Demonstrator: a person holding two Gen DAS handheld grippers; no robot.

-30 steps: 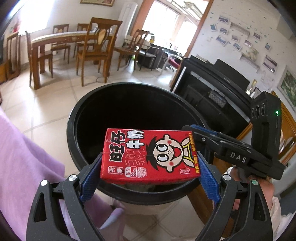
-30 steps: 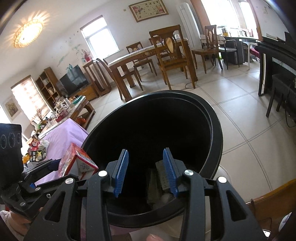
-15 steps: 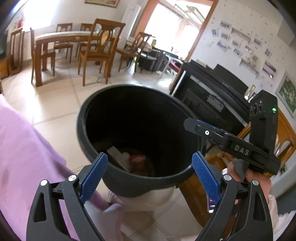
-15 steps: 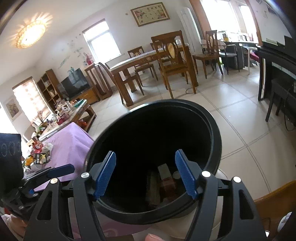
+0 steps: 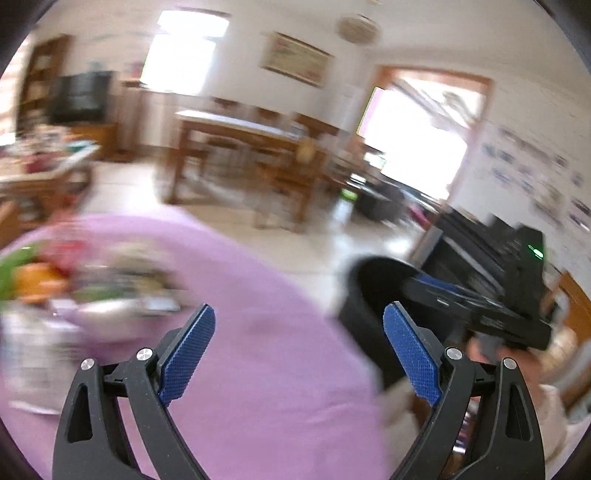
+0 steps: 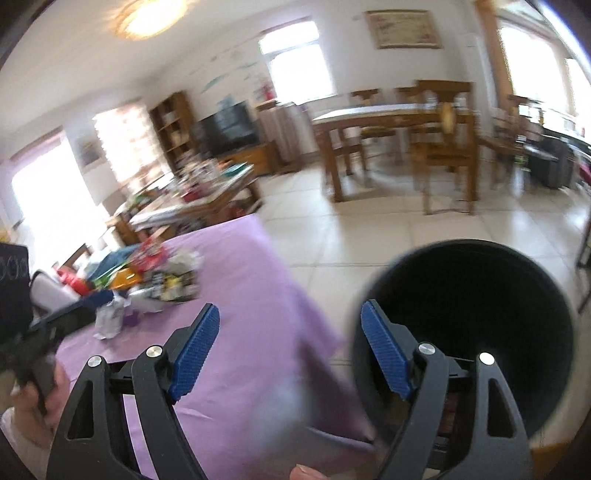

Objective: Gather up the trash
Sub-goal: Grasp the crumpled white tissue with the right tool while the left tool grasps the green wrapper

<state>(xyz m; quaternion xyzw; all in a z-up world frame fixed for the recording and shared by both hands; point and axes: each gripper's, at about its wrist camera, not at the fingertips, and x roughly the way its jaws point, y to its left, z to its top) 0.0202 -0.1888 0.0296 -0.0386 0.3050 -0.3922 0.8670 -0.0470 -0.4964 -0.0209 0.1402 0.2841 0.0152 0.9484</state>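
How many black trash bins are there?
1. The black trash bin stands on the tiled floor, right beside the table with the purple cloth. It shows in both views. No other bin is visible, though the pictures are blurry.

Both wrist views over purple tablecloth (image 5: 266,369)

Nothing can be read in either view. Both pictures are smeared by motion, so the wrappers and packets (image 6: 162,280) heaped on the purple cloth (image 6: 236,332) show only patches of red, orange, green and white. The framed picture (image 6: 404,29) on the far wall and the small photos (image 5: 535,162) beside the doorway are likewise too blurred to give any letters or numbers.
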